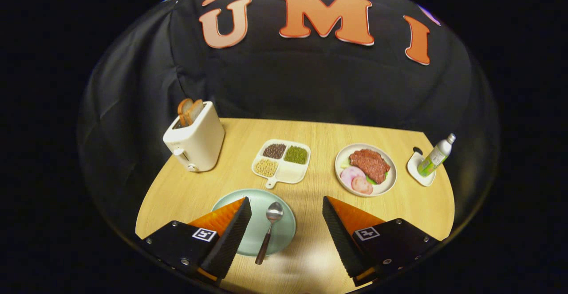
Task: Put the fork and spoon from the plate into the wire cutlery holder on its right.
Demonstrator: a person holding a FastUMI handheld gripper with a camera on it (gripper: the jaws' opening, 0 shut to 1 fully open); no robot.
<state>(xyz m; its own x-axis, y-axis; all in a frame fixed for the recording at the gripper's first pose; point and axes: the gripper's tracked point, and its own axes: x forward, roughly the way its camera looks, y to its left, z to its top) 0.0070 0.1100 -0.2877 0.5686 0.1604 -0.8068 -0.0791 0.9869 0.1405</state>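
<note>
One spoon (270, 229) lies on the plate (284, 236) between the gripper's (287, 205) wide-open fingers; it looks light, hard and slippery, so grab its dark handle.

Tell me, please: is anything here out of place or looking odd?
Two things. The bottle leans on its small tray rather than standing upright. The spoon lies on the plate between the open gripper fingers, its handle hanging past the rim. I see no fork or wire holder.
</note>
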